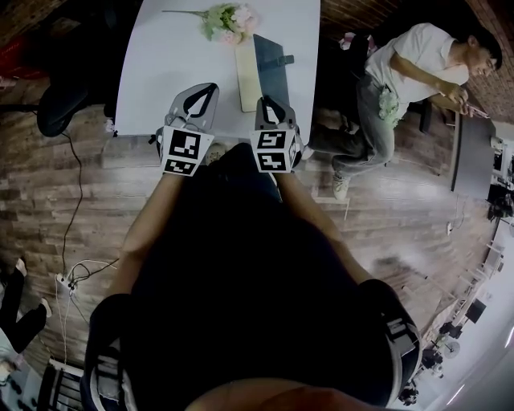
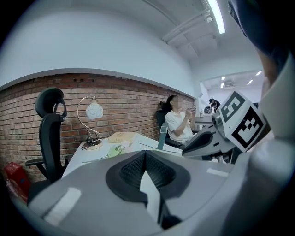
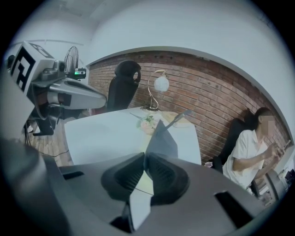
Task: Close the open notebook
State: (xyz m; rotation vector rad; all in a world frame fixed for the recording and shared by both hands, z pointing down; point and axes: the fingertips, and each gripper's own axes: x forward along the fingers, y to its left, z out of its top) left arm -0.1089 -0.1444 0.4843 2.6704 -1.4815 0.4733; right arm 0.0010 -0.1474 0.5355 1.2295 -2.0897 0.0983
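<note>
While both tools hover over the table's near edge, I read left gripper and right gripper as pinched together, empty. The notebook lies open at the right one's twelve o'clock.

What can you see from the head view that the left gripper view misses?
Only the head view shows the wooden floor and the cables lying on it. Only the left gripper view shows the lamp and the ceiling lights. Both show the white table, the flowers, the notebook lying open with its dark cover raised, the seated person and the right gripper.
</note>
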